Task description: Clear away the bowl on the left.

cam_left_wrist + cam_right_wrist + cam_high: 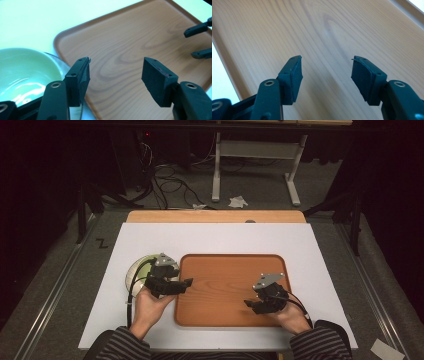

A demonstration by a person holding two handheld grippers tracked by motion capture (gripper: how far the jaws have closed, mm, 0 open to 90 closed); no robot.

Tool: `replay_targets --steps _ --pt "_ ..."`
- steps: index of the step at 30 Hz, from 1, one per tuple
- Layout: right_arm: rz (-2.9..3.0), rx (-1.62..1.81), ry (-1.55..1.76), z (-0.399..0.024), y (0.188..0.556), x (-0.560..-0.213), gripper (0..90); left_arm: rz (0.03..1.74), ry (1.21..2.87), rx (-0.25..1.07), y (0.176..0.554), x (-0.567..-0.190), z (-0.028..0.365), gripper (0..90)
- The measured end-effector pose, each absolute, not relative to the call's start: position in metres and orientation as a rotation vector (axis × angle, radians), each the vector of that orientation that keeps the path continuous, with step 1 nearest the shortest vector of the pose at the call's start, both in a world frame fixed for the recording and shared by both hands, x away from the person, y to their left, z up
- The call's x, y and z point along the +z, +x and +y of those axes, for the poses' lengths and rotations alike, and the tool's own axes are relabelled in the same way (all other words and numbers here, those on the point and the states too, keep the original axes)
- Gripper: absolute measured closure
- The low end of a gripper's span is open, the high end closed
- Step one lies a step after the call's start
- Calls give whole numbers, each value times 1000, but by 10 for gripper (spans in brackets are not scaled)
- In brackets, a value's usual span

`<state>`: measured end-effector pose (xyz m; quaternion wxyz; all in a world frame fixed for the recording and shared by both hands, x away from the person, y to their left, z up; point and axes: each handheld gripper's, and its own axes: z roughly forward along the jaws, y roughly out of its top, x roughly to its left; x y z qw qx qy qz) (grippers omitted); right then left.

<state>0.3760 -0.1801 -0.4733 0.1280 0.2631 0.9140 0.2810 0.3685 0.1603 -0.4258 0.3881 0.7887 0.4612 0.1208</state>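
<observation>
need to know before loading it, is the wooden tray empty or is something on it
Empty: the tray shows bare wood grain in the high view, with both sets of open jaws over it and nothing between them.

I saw the bench as a pale wooden top, almost wholly covered by a white board lying flat on it. On that board sat a brown wooden tray near the middle, and just beside the tray's left edge a pale green bowl. The tray's floor was bare wood grain.
</observation>
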Motion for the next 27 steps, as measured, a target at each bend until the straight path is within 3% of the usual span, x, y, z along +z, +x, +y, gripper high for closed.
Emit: replay_targets --steps 27 --pt "2659 817 761 -180 376 -474 433 1351 1958 377 386 -427 201 383"
